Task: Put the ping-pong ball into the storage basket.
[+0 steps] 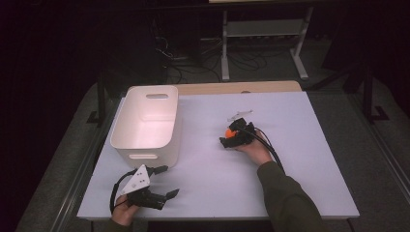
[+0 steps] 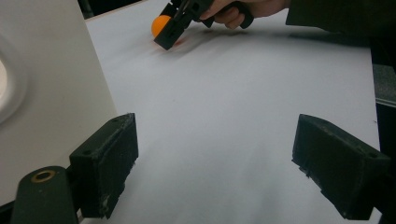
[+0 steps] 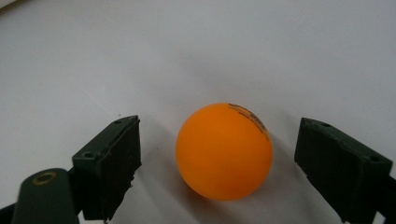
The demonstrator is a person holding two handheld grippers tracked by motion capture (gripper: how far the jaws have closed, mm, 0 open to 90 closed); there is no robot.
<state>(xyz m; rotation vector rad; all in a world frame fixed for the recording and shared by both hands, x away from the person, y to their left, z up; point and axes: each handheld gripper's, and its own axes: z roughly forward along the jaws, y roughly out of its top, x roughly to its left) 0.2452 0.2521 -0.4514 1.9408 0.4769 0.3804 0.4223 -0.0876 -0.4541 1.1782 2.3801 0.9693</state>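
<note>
Black jaws of the right hand-held gripper (image 3: 219,154) standing apart either side of the orange ball (image 3: 224,151), a gap showing on each flank, pads not yet pressing. Nothing gripped so far. Ball resting on the white surface (image 1: 270,183), seen from above right of centre, at about 3 o'clock from the bin (image 1: 147,123) and well apart from it.

To do the step well, by judgement: keep the ball centred between the pads, close evenly so neither pad nudges first and sends it rolling, meet it at its widest line, press only lightly on the thin shell. Keep the jaw tips low, near the surface, until the squeeze bites; lift only afterwards.

Right hand (image 1: 254,150) reaching forward from the 5 o'clock edge, forearm in a dark sleeve angled toward 11 o'clock, hand-held gripper tipped down at the ball with its cable trailing back along the arm.

Left hand-held gripper (image 1: 162,181) parked near the front edge at about 7 o'clock, jaws wide apart and holding nothing, aimed toward 3 o'clock across the bare surface, just in front of the bin. A small clear item (image 1: 240,114) lying just past the ball at 12 o'clock, too small to identify.
</note>
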